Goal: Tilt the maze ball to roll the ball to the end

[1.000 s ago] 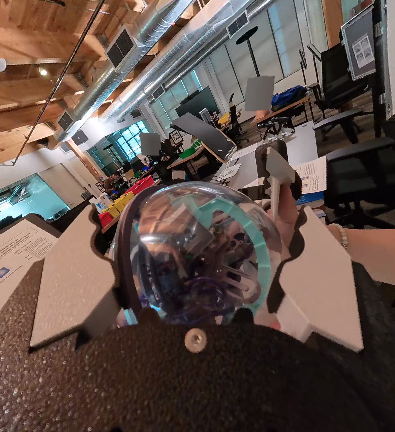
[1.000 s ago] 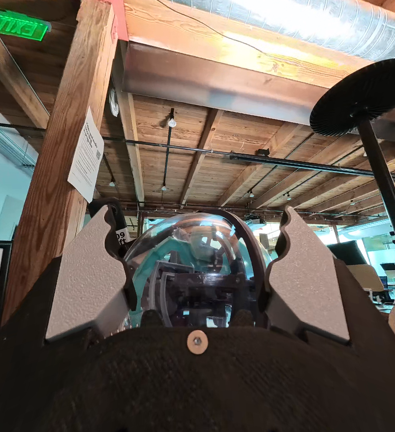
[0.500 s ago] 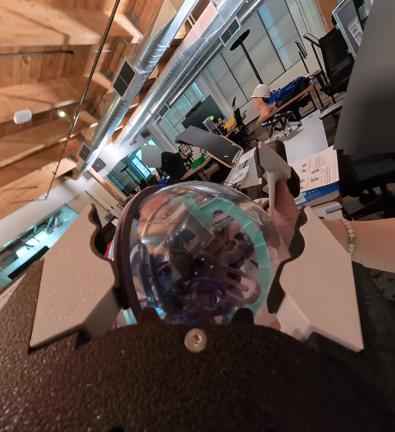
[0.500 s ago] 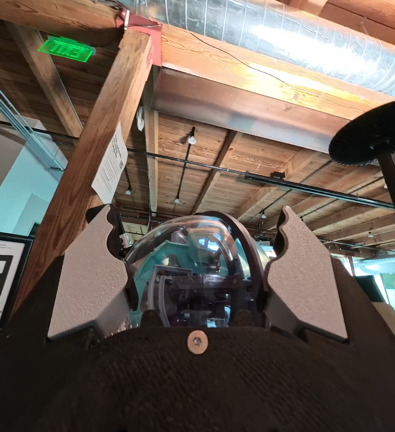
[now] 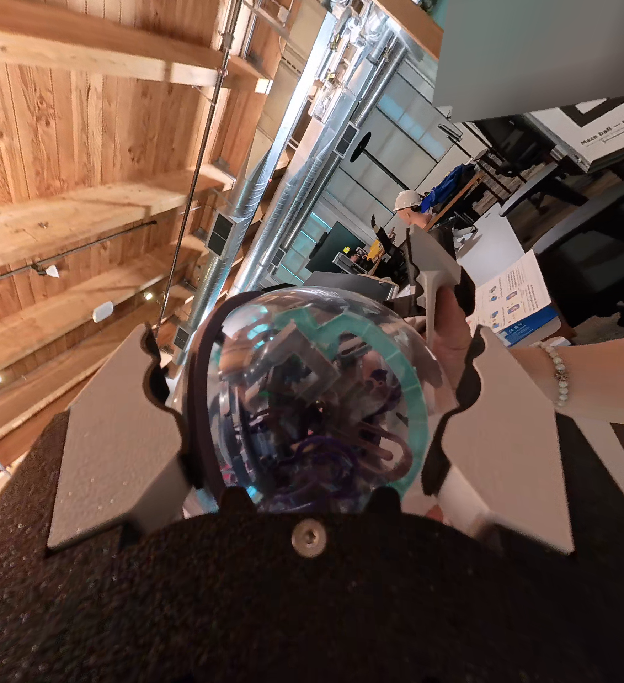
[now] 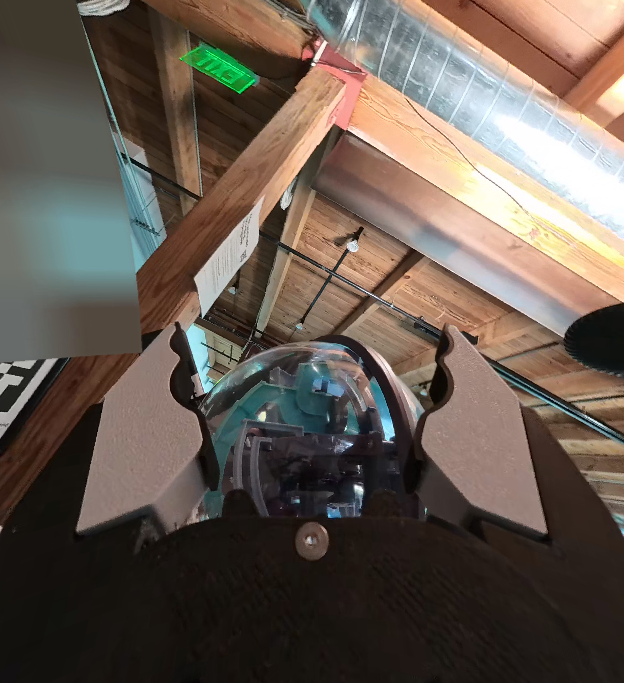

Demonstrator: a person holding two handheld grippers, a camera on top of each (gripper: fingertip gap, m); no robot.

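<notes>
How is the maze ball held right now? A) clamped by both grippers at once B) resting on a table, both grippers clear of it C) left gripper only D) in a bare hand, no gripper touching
A: the maze ball sits between the left gripper's fingers, and the right wrist view shows it between the right gripper's fingers too.
</notes>
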